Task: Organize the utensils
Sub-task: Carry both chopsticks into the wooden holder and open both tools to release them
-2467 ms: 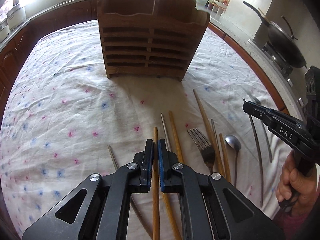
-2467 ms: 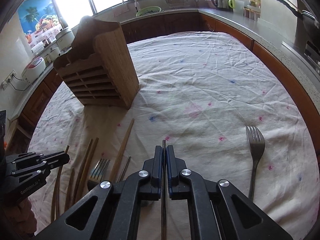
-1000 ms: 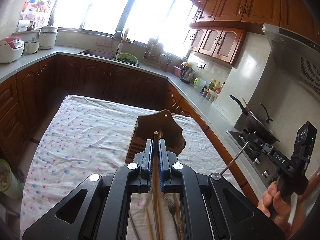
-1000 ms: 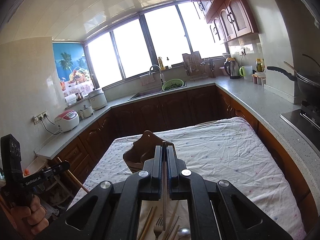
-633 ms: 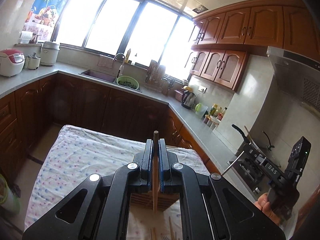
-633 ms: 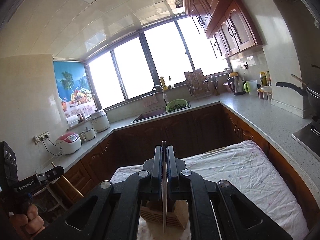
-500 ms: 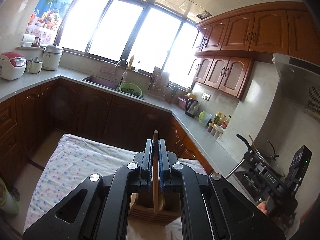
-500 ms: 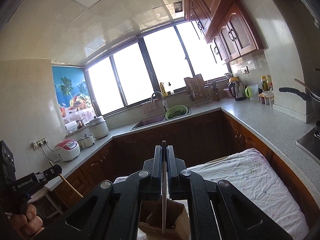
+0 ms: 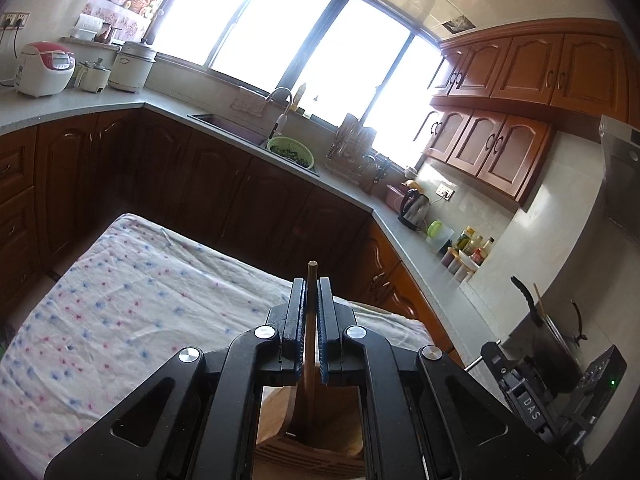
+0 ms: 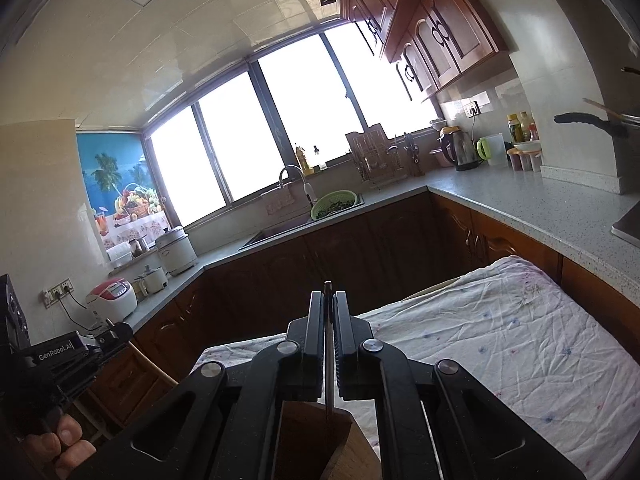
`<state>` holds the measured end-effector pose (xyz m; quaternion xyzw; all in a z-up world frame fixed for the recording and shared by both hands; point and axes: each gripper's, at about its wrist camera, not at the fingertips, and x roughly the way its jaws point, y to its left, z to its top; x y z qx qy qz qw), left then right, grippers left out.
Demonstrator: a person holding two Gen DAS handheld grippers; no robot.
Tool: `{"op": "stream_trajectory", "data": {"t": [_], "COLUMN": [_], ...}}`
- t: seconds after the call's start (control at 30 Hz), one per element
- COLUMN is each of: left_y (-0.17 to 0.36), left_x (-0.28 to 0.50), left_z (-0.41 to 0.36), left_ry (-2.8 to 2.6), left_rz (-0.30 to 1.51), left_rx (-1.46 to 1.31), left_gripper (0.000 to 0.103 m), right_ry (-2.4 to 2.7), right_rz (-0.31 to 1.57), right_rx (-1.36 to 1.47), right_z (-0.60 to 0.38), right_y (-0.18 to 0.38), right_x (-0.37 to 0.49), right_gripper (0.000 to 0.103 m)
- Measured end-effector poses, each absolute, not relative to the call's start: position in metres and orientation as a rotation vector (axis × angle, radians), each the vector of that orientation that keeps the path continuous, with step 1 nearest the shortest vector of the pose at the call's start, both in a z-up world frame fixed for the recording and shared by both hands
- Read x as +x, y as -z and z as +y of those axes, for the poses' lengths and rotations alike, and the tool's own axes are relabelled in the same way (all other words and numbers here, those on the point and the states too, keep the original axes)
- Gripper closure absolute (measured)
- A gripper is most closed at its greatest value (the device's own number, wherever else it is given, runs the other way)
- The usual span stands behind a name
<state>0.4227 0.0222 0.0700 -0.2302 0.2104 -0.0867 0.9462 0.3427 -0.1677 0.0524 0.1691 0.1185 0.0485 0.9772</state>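
My left gripper (image 9: pixel 312 292) is shut on a wooden chopstick (image 9: pixel 310 360), held upright, its lower end inside the top of the wooden utensil holder (image 9: pixel 280 412) just below. My right gripper (image 10: pixel 328 304) is shut on a thin metal chopstick (image 10: pixel 329 380), also upright, its lower end at the top of the same holder (image 10: pixel 304 436). Each gripper shows in the other's view: the right one at the lower right of the left wrist view (image 9: pixel 520 396), the left one at the lower left of the right wrist view (image 10: pixel 72 350). The utensils lying on the table are hidden.
The table has a white flowered cloth (image 9: pixel 120 304). Kitchen counters wrap around it, with a sink (image 10: pixel 296 224), a kettle (image 10: pixel 460 152), rice cookers (image 9: pixel 44 68) and a wok on the stove (image 9: pixel 548 340).
Both grippers have moved over the holder and come lower. The chopsticks' lower ends now reach into its top. Both stay shut on their chopsticks.
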Motion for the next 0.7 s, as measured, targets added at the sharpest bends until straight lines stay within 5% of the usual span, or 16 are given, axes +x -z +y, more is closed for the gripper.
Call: {"op": "stream_trajectory", "data": {"t": [0.47, 0.53, 0.7], "left_y": [-0.056, -0.055, -0.056], "left_x": [0.430, 0.431, 0.424], "left_z": [0.013, 0.012, 0.013], "left_ry": [0.174, 0.166, 0.159], "left_rz": [0.485, 0.497, 0.495], "left_rx": [-0.401, -0.397, -0.392], "left_gripper": [0.093, 0.076, 0.052], "right_ry": [-0.111, -0.113, -0.116], "right_rz": [0.315, 0.317, 0.339], "right_rx": [0.328, 0.325, 0.336], "right_z": [-0.167, -0.166, -0.167], "right_y": [-0.035, -0.034, -0.033], "right_x": [0.356, 0.357, 0.358], "right_gripper": [0.097, 0.097, 0.091]}}
